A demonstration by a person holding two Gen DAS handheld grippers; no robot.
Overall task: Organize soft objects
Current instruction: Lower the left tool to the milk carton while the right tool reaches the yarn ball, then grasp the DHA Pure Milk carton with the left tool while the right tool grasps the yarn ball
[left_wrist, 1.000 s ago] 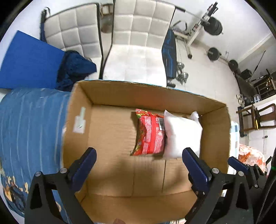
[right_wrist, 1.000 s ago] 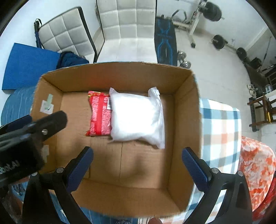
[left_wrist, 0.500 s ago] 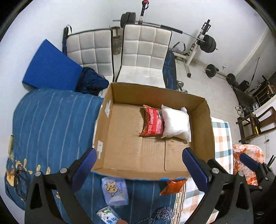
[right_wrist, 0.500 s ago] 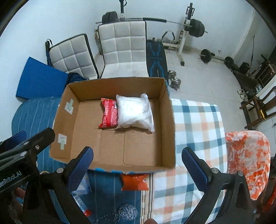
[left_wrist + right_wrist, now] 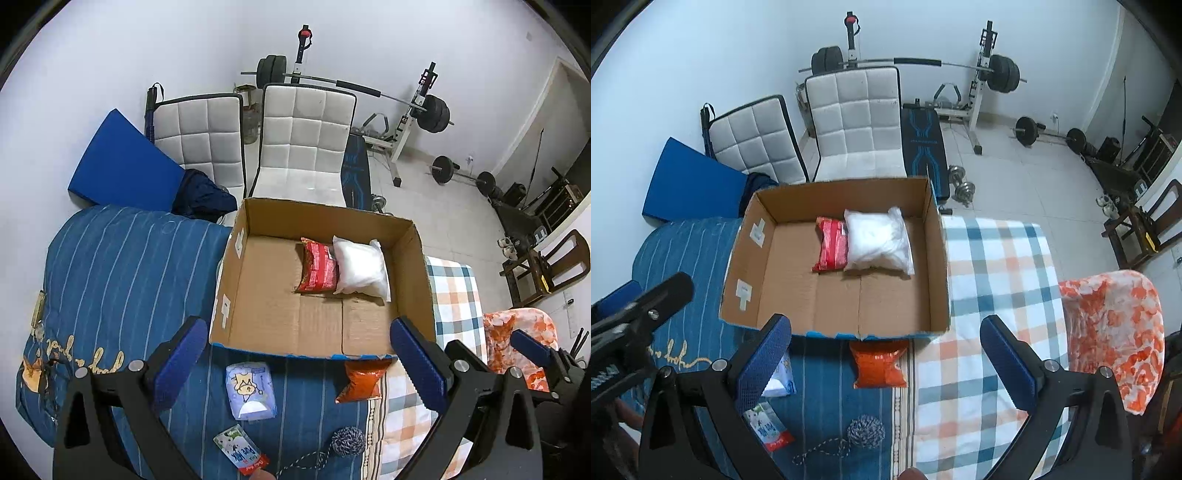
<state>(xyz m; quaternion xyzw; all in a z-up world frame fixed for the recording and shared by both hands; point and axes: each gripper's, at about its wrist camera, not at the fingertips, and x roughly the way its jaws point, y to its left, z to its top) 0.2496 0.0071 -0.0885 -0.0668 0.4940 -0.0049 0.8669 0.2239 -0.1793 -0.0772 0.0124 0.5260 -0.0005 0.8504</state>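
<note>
1. Since both cameras have pulled up and back from 1 second ago, the whole bed (image 5: 122, 266) with its blue striped cover now shows around the cardboard box (image 5: 255, 317).
2. Inside the box, a white pillow pack (image 5: 360, 267) and a red snack bag (image 5: 319, 269) lie touching, unmoved.
3. Newly visible in front of the box: an orange snack pouch (image 5: 881, 365), a tissue pack (image 5: 251, 391), a wipes packet (image 5: 240, 452) and a yarn pompom (image 5: 347, 441), apparently still to pack.
4. Left gripper (image 5: 295, 365) and right gripper (image 5: 886, 365) hold nothing, fingers spread wide.
</note>
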